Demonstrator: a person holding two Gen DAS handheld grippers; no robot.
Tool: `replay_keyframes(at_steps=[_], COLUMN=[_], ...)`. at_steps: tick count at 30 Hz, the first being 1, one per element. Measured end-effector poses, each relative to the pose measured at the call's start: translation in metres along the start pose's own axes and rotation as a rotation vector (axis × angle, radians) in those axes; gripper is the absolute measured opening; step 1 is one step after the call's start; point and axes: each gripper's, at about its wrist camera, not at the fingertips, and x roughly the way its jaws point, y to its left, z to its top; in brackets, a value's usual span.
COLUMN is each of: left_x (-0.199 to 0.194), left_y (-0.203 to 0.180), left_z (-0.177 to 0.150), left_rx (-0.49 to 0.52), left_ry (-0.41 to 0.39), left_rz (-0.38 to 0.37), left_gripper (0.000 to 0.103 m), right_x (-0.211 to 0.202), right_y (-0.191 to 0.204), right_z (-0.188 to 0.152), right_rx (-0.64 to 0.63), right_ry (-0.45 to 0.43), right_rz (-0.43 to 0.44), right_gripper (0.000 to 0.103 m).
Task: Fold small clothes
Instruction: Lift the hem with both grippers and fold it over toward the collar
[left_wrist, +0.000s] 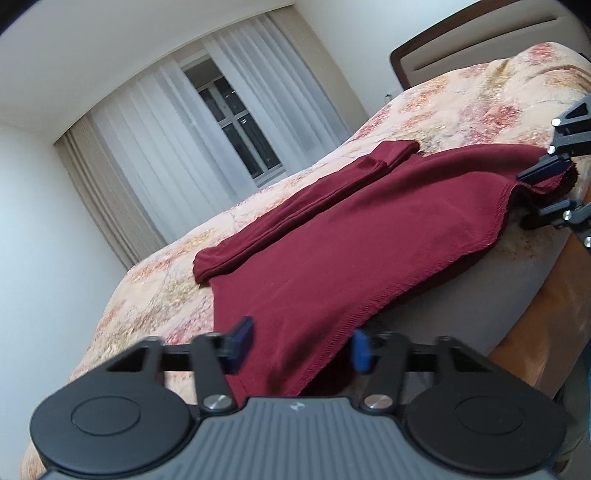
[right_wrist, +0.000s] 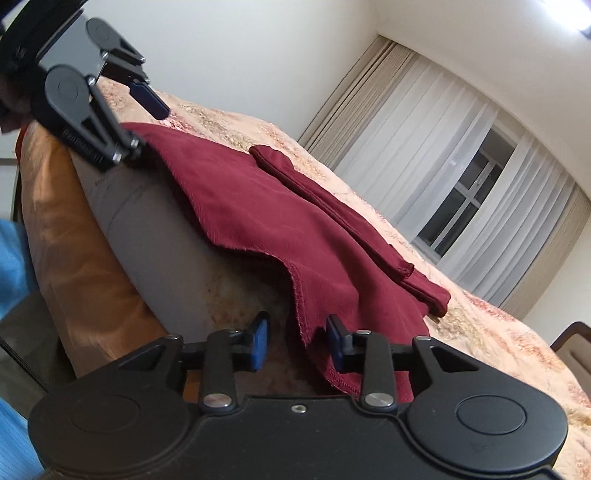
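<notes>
**Q:** While both cameras look low across it, what fills the scene?

**A:** A bed (left_wrist: 461, 99) with a floral cover, curtains (left_wrist: 155, 155) and a window behind. A dark red garment (left_wrist: 332, 229) lies flat near the bed's edge, one sleeve folded across it, its hem hanging slightly over.

**Q:** Where are the tools?

**A:** The left hand-held gripper (left_wrist: 301, 349) sits at one hem corner, fingers spread either side of the cloth, gripping nothing. The right hand-held gripper (right_wrist: 297, 341) straddles the opposite corner, likewise released. They likely flank the corners to pinch and lift them for the next fold.
</notes>
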Motion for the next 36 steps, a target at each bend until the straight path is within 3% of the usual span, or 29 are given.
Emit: replay_keyframes(at_steps=[2, 4, 6, 9, 22, 31, 36], left_x=[0.003, 0.002, -0.001, -0.011, -0.089, -0.175, -0.18], left_y=[-0.002, -0.003, -0.002, 0.004, 0.024, 0.041, 0.06], left_z=[0.003, 0.004, 0.004, 0.005, 0.009, 0.002, 0.015], left_rx=[0.031, 0.055, 0.064, 0.05, 0.072, 0.073, -0.012], left_ry=[0.003, -0.007, -0.024, -0.057, -0.205, -0.139, -0.122], left_rz=[-0.023, -0.031, -0.034, -0.034, -0.051, -0.228, -0.285], left_gripper=[0.026, 0.018, 0.011, 0.005, 0.002, 0.002, 0.002], right_x=[0.003, 0.007, 0.008, 0.001, -0.07, -0.158, -0.17], right_y=[-0.001, -0.004, -0.008, -0.014, -0.024, -0.031, -0.037], right_z=[0.001, 0.002, 0.005, 0.009, 0.029, 0.042, 0.055], right_rx=[-0.003, -0.001, 0.013, 0.02, 0.017, 0.054, 0.073], right_ry=[-0.001, -0.001, -0.002, -0.025, -0.1, -0.024, -0.012], right_rz=[-0.021, -0.049, -0.052, -0.053, -0.06, 0.16, 0.238], right_gripper=[0.036, 0.033, 0.003, 0.002, 0.002, 0.002, 0.002])
